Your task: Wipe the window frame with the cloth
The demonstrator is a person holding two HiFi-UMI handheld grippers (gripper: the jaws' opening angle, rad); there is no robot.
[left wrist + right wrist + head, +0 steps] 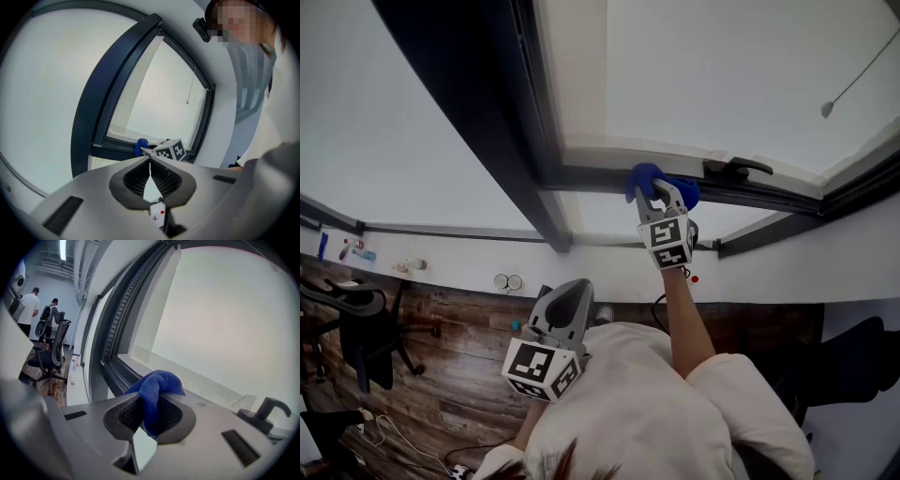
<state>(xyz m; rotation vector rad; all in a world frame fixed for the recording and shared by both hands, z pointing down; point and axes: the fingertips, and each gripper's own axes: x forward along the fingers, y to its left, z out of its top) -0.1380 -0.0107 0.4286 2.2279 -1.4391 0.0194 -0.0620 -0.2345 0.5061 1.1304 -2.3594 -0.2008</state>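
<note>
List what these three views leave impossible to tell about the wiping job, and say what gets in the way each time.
- Head view: whether the cloth touches the window frame; the cloth itself covers the contact.
- Right gripper view: the base of the window handle, behind the body of the right tongs.
- Head view: the small items at left, too tiny to name.

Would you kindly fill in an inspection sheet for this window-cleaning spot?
Surface: dark window frame; blue cloth pressed on its crossbar.
Job's things: the blue cloth, bunched; nothing else seen.
Clutter: small bottles below the frame.
Grippers: right gripper shut on the blue cloth; left gripper shut, empty, away from the frame.
Cables: white cable on the wooden floor; blind cord hanging.
Surroundings: office chair; two people far off.
</note>
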